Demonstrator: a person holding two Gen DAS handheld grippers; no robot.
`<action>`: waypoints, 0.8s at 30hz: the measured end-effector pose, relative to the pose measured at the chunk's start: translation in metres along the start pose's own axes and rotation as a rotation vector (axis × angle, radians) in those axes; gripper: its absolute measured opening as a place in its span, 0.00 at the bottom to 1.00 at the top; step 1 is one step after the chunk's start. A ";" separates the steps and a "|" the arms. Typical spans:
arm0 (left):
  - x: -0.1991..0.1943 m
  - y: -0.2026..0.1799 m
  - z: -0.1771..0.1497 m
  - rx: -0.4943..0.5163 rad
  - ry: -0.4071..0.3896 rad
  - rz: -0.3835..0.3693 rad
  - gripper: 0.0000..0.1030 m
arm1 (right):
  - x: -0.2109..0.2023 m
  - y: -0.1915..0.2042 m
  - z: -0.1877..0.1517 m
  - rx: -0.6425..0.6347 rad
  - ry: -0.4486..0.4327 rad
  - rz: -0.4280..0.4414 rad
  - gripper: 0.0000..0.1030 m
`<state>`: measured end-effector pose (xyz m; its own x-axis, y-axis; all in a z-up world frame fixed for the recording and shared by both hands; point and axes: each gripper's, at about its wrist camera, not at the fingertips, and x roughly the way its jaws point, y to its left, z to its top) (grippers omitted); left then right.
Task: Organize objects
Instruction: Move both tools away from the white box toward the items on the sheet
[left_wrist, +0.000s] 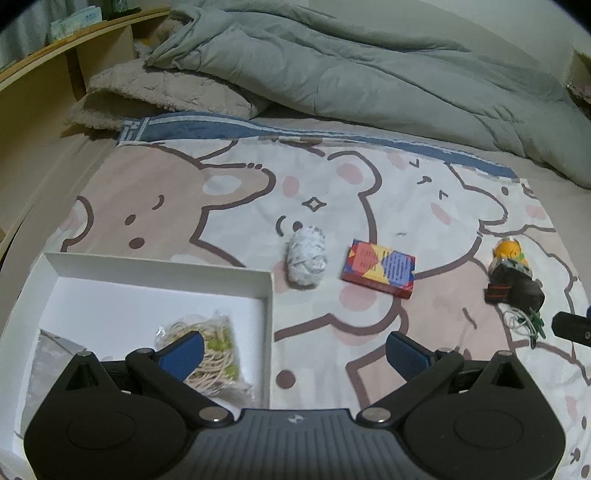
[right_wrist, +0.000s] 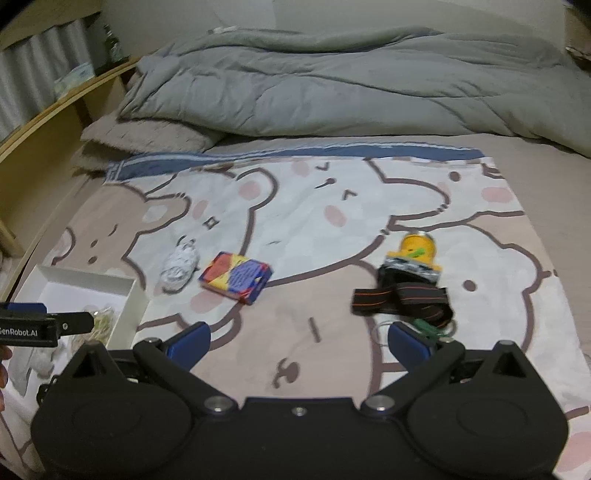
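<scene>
On the bedsheet (right_wrist: 332, 206), headlamp (right_wrist: 410, 288) just beyond open right hand-held gripper (right_wrist: 299, 341).

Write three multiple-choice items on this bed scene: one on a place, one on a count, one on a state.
1. Where is the plastic bag of cord?
A. inside the white box
B. on the grey duvet
C. beside the headlamp

2. How many loose items lie on the bear blanket outside the box?
A. one
B. three
C. six

3. How do the left tongs stand?
A. shut on the card box
B. open, holding nothing
C. shut on the yarn

Answers: 1 A, the bag lies within the box walls. 2 B, white yarn ball, colourful card box, yellow headlamp. 3 B, the blue fingers are spread apart over bare blanket.
</scene>
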<state>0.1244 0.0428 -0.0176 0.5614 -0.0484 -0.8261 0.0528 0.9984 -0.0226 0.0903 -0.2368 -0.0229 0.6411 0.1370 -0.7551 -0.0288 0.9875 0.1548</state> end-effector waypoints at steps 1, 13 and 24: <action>0.001 -0.002 0.001 -0.001 -0.003 0.000 1.00 | 0.000 -0.004 0.001 0.014 -0.001 -0.009 1.00; 0.012 -0.030 0.015 0.032 -0.028 -0.017 1.00 | 0.010 -0.047 0.009 0.106 0.002 -0.084 1.00; 0.024 -0.046 0.020 0.041 -0.047 -0.040 1.00 | 0.015 -0.077 0.014 0.195 -0.039 -0.121 1.00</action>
<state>0.1519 -0.0045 -0.0247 0.5959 -0.0901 -0.7980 0.1089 0.9936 -0.0309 0.1128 -0.3118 -0.0377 0.6604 0.0115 -0.7508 0.1962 0.9625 0.1874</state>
